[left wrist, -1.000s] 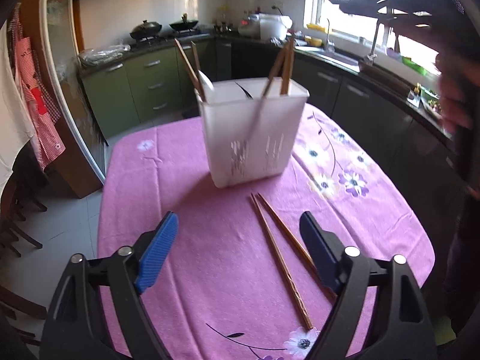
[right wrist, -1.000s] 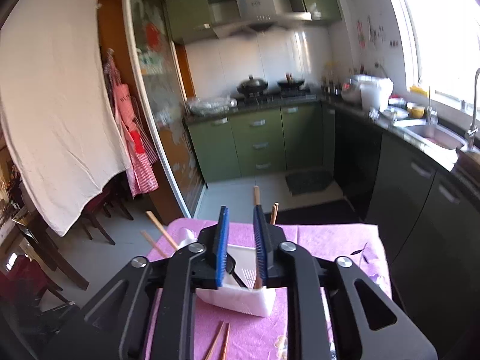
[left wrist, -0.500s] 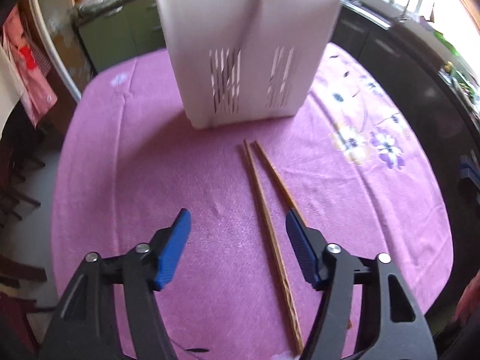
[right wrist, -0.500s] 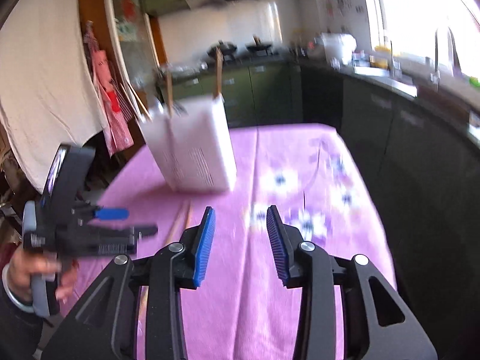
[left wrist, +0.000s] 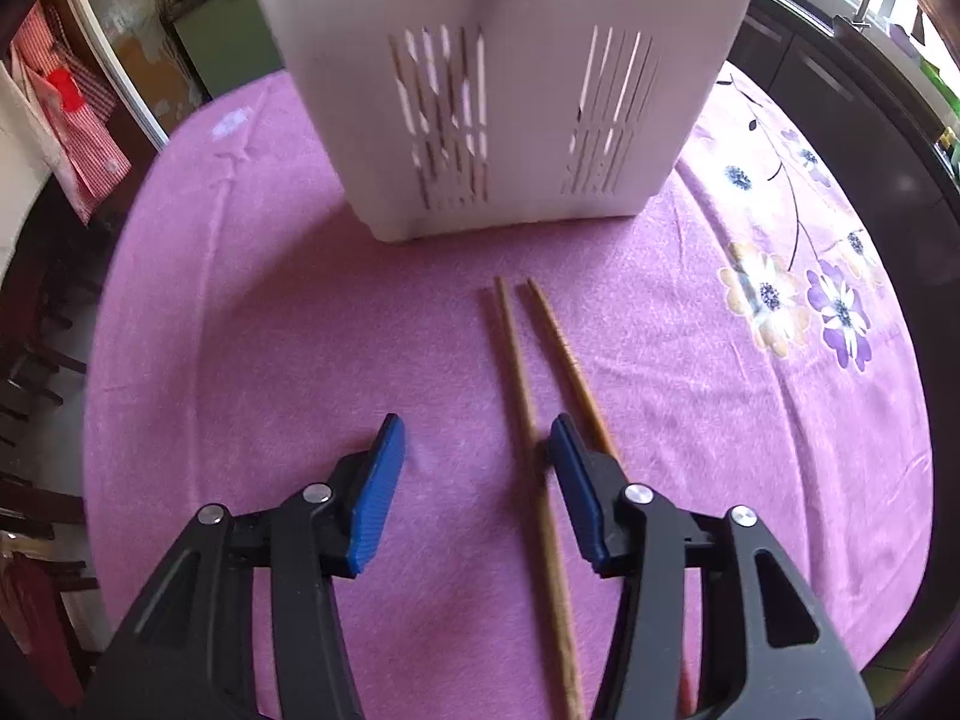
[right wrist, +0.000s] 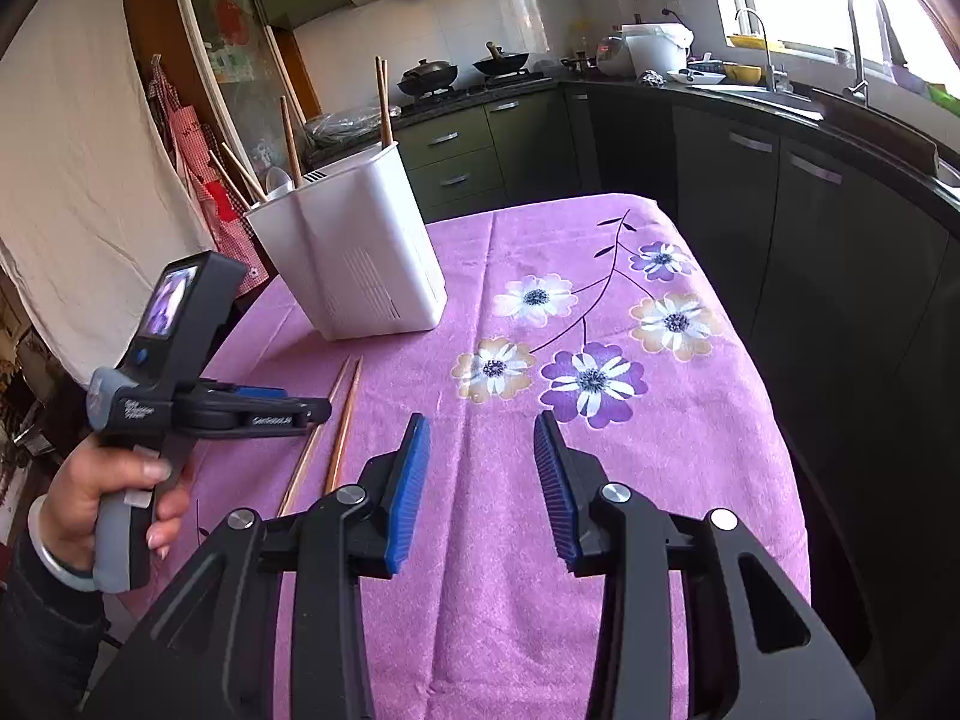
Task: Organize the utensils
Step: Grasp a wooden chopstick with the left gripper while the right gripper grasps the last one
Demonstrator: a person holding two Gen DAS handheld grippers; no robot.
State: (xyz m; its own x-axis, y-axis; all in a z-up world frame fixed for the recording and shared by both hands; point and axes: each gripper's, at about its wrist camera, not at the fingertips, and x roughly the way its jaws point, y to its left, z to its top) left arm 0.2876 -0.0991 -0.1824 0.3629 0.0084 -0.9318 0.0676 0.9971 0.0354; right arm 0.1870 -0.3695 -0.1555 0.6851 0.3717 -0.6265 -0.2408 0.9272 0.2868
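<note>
Left gripper (left wrist: 477, 441), jaws apart, straddles one chopstick (left wrist: 521, 384) mid-frame; next it must close. Right gripper (right wrist: 482, 438) hangs open, empty.

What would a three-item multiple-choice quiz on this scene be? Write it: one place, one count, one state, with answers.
1. Where do the loose chopsticks lie?
A. on the tablecloth before the white holder
B. inside the holder
C. on the floor

2. How many loose chopsticks lie there?
A. one
B. two
C. four

3. The left hand-held gripper is:
A. shut on a chopstick
B. open, one chopstick between its fingers
C. shut, empty

Answers: 1 A, they lie flat in front of the holder. 2 B, a pair side by side. 3 B, a wide gap shows between the blue pads.
</note>
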